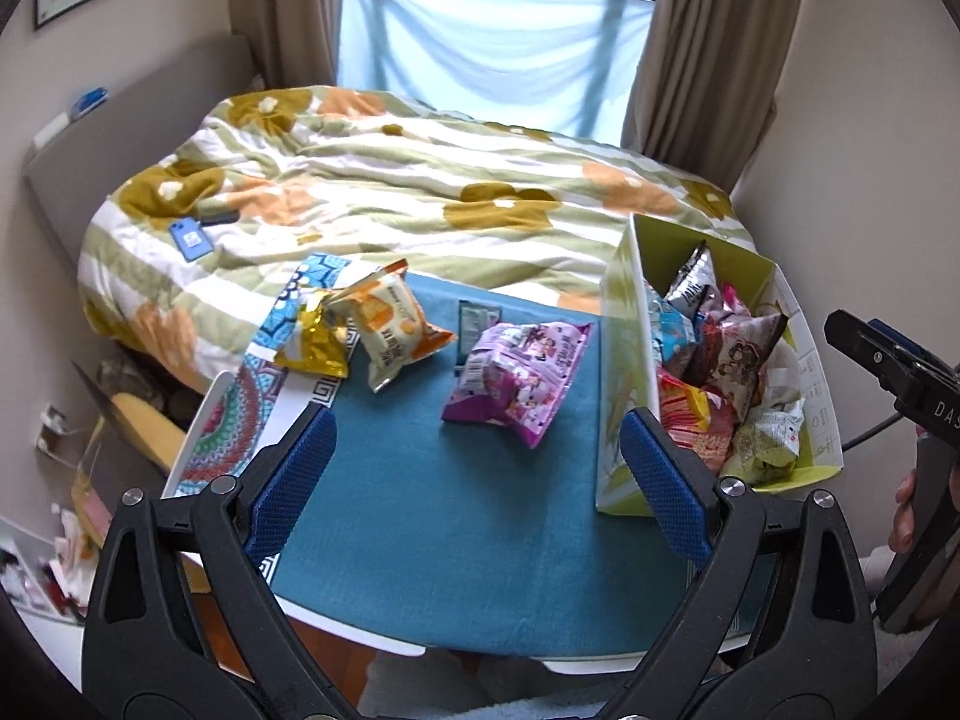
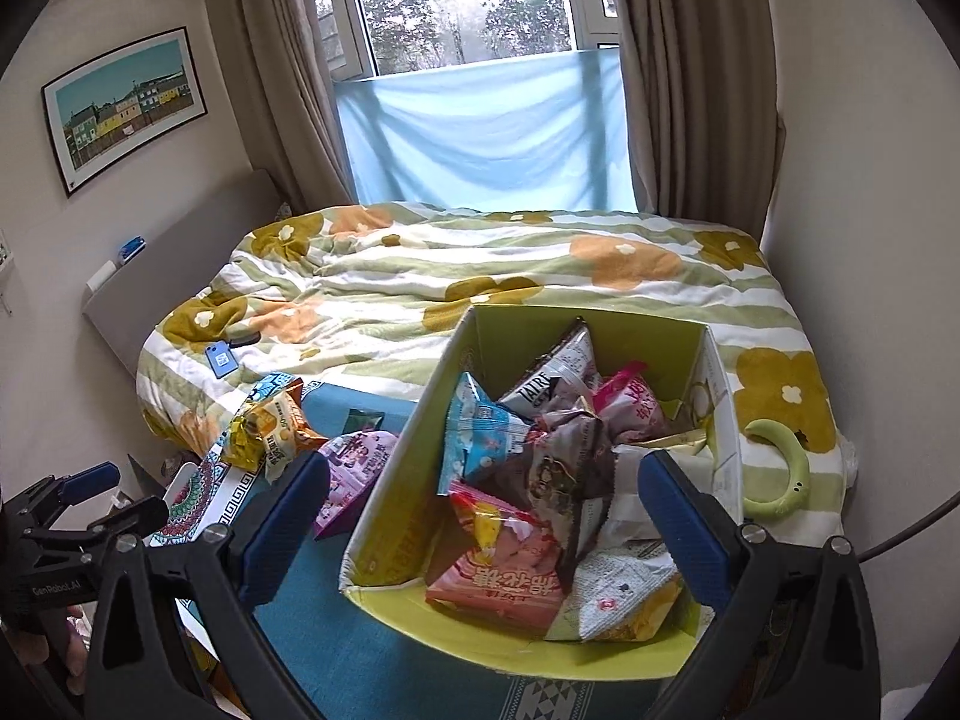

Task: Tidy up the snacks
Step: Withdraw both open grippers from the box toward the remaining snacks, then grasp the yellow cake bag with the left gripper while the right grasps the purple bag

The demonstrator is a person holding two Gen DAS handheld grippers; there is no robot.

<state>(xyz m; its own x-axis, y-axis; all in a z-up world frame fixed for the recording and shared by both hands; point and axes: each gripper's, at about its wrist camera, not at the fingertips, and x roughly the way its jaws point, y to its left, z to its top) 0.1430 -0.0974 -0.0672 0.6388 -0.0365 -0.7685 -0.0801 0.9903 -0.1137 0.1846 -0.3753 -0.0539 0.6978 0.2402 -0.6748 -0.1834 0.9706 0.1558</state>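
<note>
On the teal cloth point(image 1: 456, 540) lie a purple snack bag point(image 1: 516, 384), an orange-and-white biscuit bag point(image 1: 396, 324), a gold bag point(image 1: 315, 339) and a small dark green packet point(image 1: 477, 318). My left gripper point(image 1: 477, 480) hangs open above the cloth, nearer me than the purple bag, with nothing in it. To the right stands a yellow-green box point(image 2: 408, 438) holding several snack bags, among them a pink one point(image 2: 498, 570) and a light blue one point(image 2: 480, 432). My right gripper point(image 2: 486, 525) is open above the box's near half, holding nothing.
Behind the table lies a bed with a floral duvet point(image 1: 390, 180); a blue phone point(image 1: 191, 238) and a green curved object point(image 2: 780, 468) rest on it. A patterned mat point(image 1: 234, 414) sticks out at the table's left edge. Clutter sits on the floor at left.
</note>
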